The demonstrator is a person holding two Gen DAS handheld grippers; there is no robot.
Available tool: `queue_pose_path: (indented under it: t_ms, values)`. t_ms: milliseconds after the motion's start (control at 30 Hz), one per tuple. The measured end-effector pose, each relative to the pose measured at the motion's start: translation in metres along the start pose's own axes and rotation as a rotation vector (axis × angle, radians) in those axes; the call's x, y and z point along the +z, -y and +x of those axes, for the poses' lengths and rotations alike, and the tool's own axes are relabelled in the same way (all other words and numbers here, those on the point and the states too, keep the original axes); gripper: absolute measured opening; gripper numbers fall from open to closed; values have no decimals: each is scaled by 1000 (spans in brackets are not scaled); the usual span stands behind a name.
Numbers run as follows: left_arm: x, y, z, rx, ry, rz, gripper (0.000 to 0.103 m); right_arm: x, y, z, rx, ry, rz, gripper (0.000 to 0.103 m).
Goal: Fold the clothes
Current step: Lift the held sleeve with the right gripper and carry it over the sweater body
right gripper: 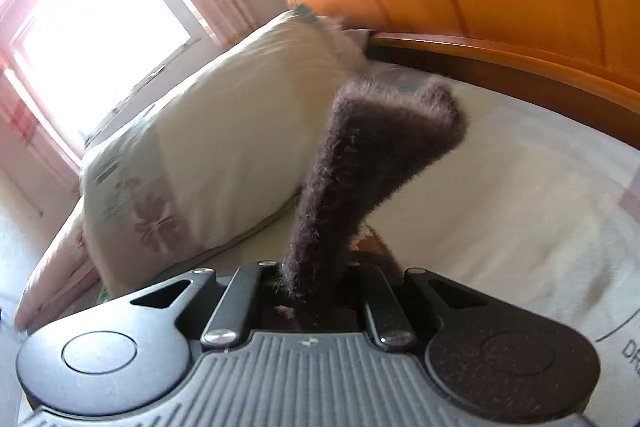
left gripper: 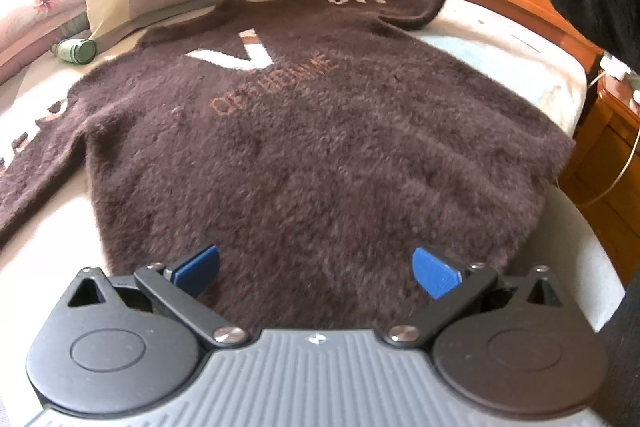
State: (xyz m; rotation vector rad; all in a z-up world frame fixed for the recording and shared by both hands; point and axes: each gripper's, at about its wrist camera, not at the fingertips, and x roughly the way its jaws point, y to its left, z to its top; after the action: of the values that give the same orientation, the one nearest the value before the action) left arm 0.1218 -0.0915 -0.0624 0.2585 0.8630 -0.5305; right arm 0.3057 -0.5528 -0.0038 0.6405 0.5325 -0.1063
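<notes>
Blue-padded left gripper (left gripper: 316,271) is hovering agape over the sweater (left gripper: 320,147) hem on the bed (left gripper: 500,59), while the right gripper (right gripper: 316,267) is pinching a sleeve (right gripper: 360,167) aloft; carrying it flat across the chest looks wisest.

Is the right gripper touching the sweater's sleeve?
Touching. The right wrist view shows the right gripper with jaws shut on the sleeve, the fuzzy brown fabric rising from between them.
</notes>
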Motion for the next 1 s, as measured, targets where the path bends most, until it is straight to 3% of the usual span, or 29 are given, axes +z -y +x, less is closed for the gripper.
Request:
queue_pose_path:
  t_ms: [267, 533, 733, 1000]
  values:
    - [-7, -17, -17, 7, 32, -25, 102, -6, -57, 10, 36, -29, -91, 11]
    - [-9, -20, -24, -16, 21, 103, 102, -24, -113, 17, 29, -64, -256, 11]
    - [-1, -29, -39, -19, 96, 89, 102, -39, -138, 22, 18, -78, -351, 12]
    - [12, -29, -56, -51, 188, 46, 102, -58, -165, 27, 68, -96, -396, 12]
